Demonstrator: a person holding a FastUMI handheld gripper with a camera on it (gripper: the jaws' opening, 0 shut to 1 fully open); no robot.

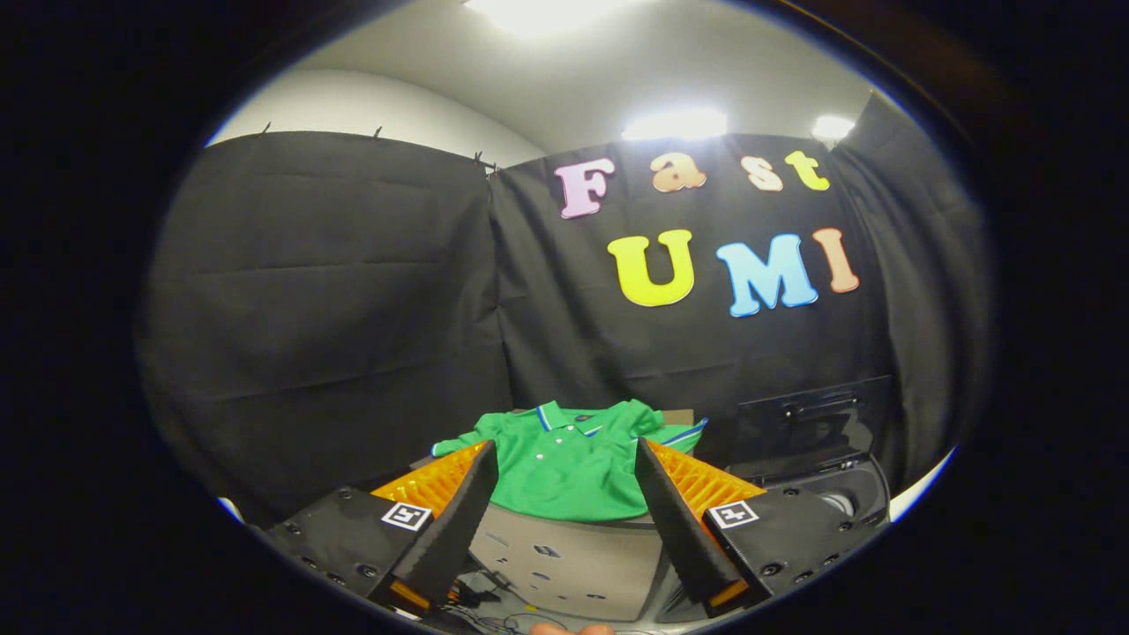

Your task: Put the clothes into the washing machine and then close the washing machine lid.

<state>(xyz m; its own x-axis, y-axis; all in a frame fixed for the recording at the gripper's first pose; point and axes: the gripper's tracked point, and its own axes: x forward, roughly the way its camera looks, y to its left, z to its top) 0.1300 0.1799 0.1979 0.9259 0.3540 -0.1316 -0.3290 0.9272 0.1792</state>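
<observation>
A green polo shirt (pixel 569 463) with a blue and white collar lies spread flat on a grey stand (pixel 564 556), just ahead of my fingers. My gripper (pixel 564 454) is open, its two fingers wide apart with the shirt seen between them, and it holds nothing. To the right of the shirt stands the dark washing machine (pixel 816 481) with its lid (pixel 803 414) raised upright against the booth wall; part of the drum opening (pixel 842 503) shows beside my right finger.
Black cloth walls close in the booth on the left, back and right. The grey stand's front panel drops below the shirt, with cables on the floor under it. A bit of a hand (pixel 573 629) shows at the very bottom.
</observation>
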